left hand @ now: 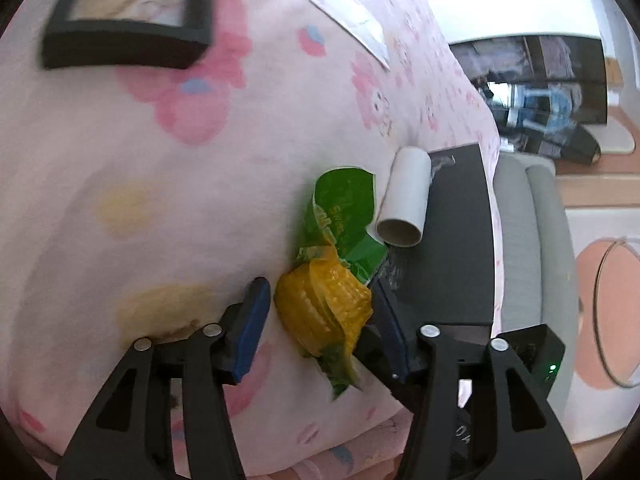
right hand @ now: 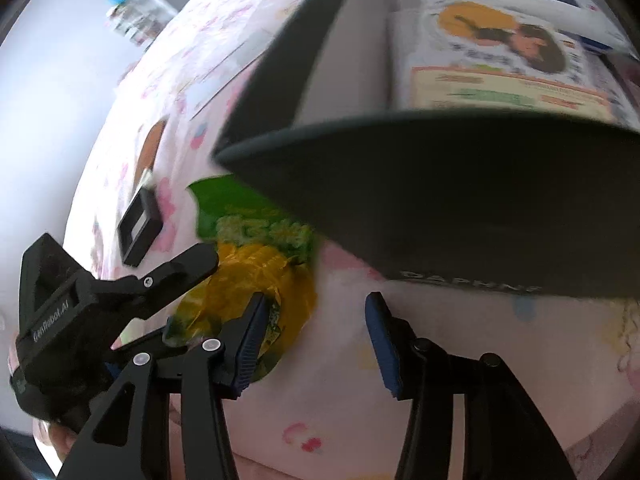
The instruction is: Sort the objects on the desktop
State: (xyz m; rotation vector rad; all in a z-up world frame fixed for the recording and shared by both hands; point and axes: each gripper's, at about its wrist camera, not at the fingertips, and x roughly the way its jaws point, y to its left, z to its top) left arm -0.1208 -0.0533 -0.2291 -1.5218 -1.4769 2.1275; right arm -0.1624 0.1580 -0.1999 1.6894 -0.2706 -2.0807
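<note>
A crumpled green and yellow snack wrapper (left hand: 332, 276) lies on the pink flowered cloth (left hand: 120, 180). My left gripper (left hand: 320, 320) is open, its blue-padded fingers on either side of the wrapper's yellow end. A white cardboard tube (left hand: 406, 200) lies on a flat dark box lid (left hand: 456, 240) just beyond. In the right wrist view the wrapper (right hand: 256, 264) lies left of centre with the left gripper (right hand: 120, 292) on it. My right gripper (right hand: 316, 336) is open and empty over the cloth, below a black box (right hand: 440, 200) holding printed packets (right hand: 500, 60).
A small black open box (left hand: 128, 20) sits at the far left of the cloth; it also shows in the right wrist view (right hand: 140, 228). A white packet (left hand: 352, 20) lies at the far edge. A grey seat (left hand: 532, 240) and a round glass table (left hand: 616, 312) stand beyond the right edge.
</note>
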